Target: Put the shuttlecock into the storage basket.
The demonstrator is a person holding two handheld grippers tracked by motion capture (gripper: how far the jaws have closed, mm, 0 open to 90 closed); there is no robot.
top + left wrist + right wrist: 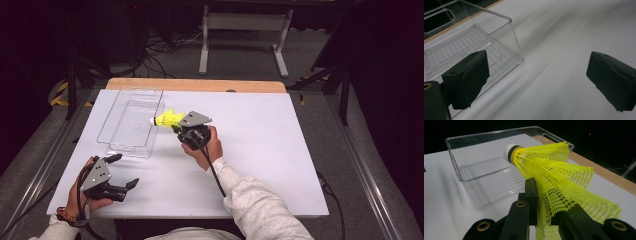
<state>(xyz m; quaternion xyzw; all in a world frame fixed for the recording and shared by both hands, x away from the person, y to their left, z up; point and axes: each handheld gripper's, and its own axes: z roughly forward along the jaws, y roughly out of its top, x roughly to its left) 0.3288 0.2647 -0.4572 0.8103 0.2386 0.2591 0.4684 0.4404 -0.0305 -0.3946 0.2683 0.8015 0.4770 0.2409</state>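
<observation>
A person sits at a table covered by a white sheet (260, 150), holding a two-jaw gripper in each hand. The right gripper (176, 126) is raised over the middle of the sheet, just beside the near right corner of a clear plastic bin (131, 122), and its jaws are clenched on the skirt of a yellow shuttlecock (169, 119). The shuttlecock lies roughly level, its white cork tip pointing left toward the bin and reaching just over the bin's right wall. In the right gripper view the shuttlecock (554, 177) fans out from between the two black jaws, its mesh skirt squeezed flat where they pinch it, and its white tip with a dark band points at the clear plastic bin (481, 192) beyond. The left gripper (124, 172) rests low near the front left corner of the sheet, well apart from the shuttlecock, with its jaws released and spread wide, nothing between them. In the left gripper view the two black pads stand far apart over bare white sheet (559, 55), and the near corner of the clear plastic bin (511, 42) stands just behind the left pad
</observation>
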